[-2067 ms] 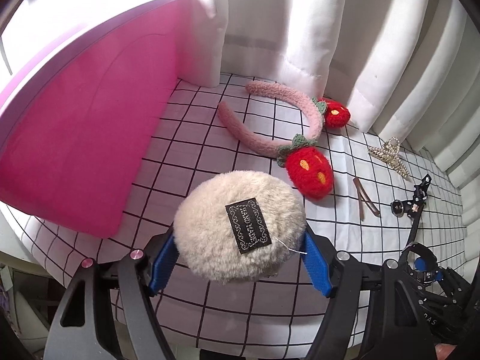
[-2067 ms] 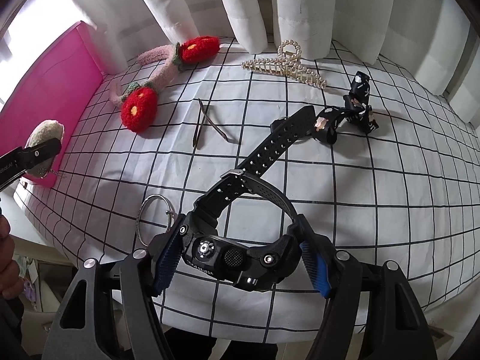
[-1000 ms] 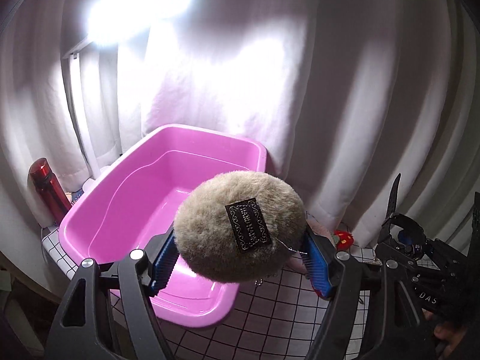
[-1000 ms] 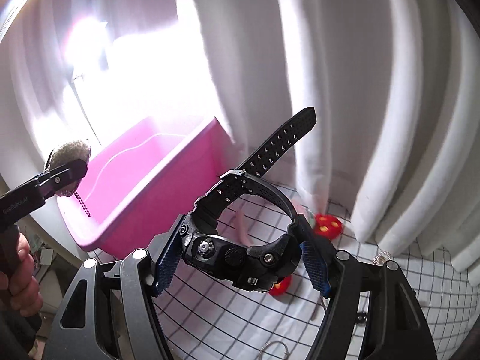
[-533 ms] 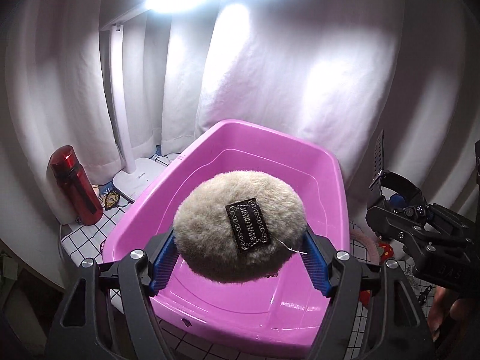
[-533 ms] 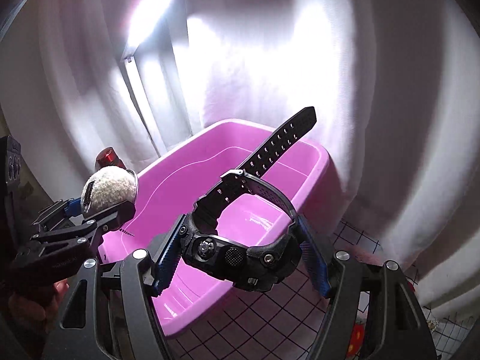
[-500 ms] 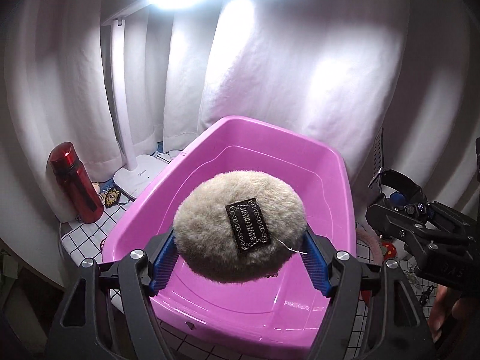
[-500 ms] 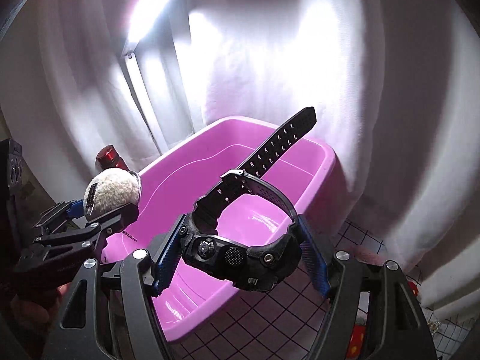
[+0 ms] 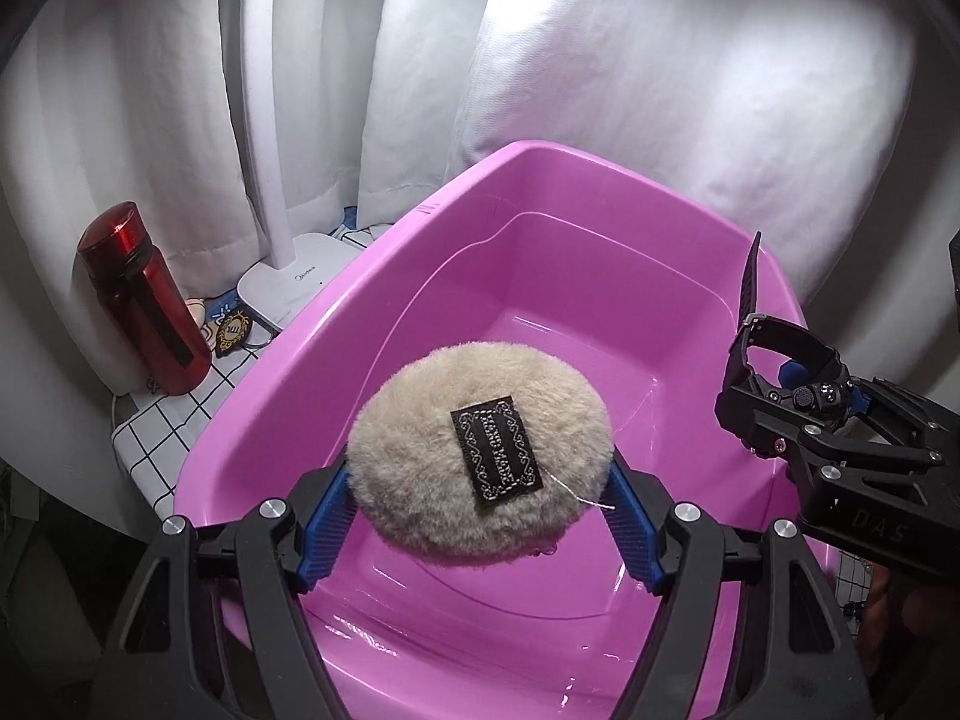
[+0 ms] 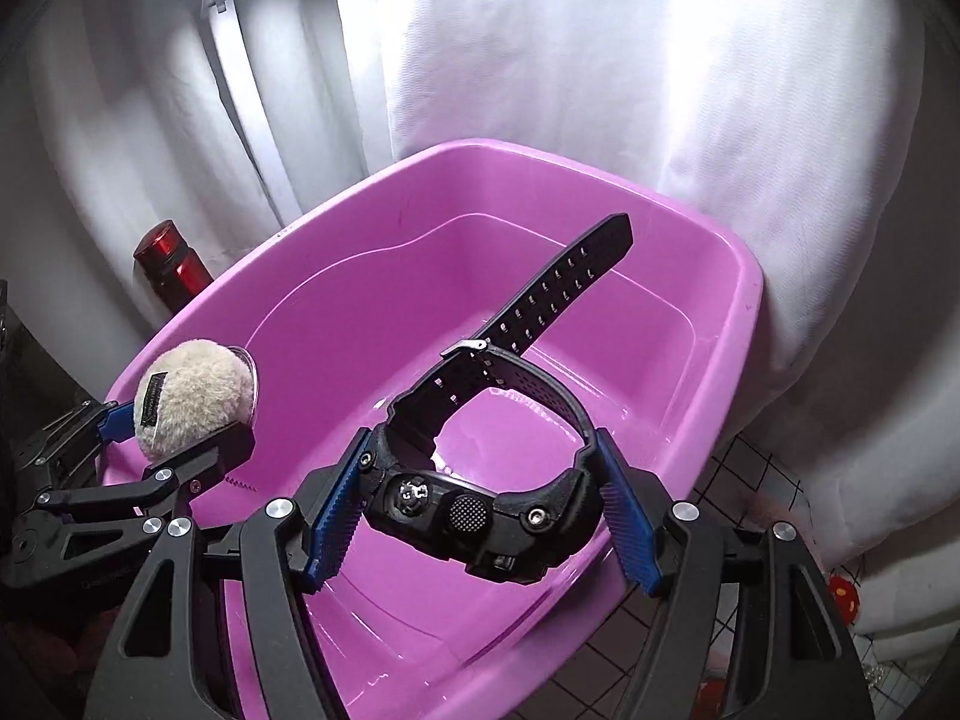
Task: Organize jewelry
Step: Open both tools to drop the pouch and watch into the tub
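Left wrist view shows the left gripper [image 9: 480, 516] clamped on the fluffy puff [image 9: 474, 450] with the pink basin [image 9: 600, 312] directly beneath, while the right gripper [image 10: 480, 507] pinches the black watch [image 10: 480, 468], strap pointing forward over the same basin.

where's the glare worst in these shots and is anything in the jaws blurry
Left wrist view: the white curtain blows out at upper right, corners fall dark; the fluffy puff is sharp. Right wrist view: the lamp bar glares at upper left; the black watch stays crisp, edges bowed by fisheye.
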`<act>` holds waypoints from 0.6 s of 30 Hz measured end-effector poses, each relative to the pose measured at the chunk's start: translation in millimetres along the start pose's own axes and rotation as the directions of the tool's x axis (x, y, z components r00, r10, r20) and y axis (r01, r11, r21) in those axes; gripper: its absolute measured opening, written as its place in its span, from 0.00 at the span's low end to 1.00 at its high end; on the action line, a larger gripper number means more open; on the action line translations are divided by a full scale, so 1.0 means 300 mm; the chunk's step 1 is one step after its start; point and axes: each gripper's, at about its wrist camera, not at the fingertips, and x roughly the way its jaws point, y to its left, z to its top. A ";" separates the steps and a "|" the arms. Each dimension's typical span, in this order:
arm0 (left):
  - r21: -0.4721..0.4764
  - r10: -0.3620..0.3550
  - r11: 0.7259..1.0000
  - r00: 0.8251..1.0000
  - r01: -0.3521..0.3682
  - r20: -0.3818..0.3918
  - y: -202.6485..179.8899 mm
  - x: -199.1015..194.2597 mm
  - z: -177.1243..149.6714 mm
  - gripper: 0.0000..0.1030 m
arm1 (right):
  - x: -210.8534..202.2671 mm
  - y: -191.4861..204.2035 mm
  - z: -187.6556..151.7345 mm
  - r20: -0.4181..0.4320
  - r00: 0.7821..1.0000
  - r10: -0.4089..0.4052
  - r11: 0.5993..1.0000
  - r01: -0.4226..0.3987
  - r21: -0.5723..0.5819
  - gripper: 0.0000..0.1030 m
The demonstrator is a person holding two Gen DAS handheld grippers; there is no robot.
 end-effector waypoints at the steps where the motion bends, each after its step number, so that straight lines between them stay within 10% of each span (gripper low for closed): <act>1: -0.002 0.006 1.000 1.000 -0.006 -0.002 0.006 0.003 0.001 0.71 | 0.005 0.001 0.003 -0.003 1.000 -0.008 1.000 0.008 -0.009 0.67; 5: -0.027 0.023 0.999 1.000 -0.022 0.011 0.024 -0.012 0.011 0.88 | -0.003 0.002 0.015 0.002 1.000 -0.031 0.999 0.031 -0.016 0.68; 18: -0.047 0.022 0.999 0.999 -0.021 0.029 0.032 -0.057 0.022 0.88 | -0.096 -0.022 0.021 0.067 0.994 -0.081 0.997 0.081 0.010 0.69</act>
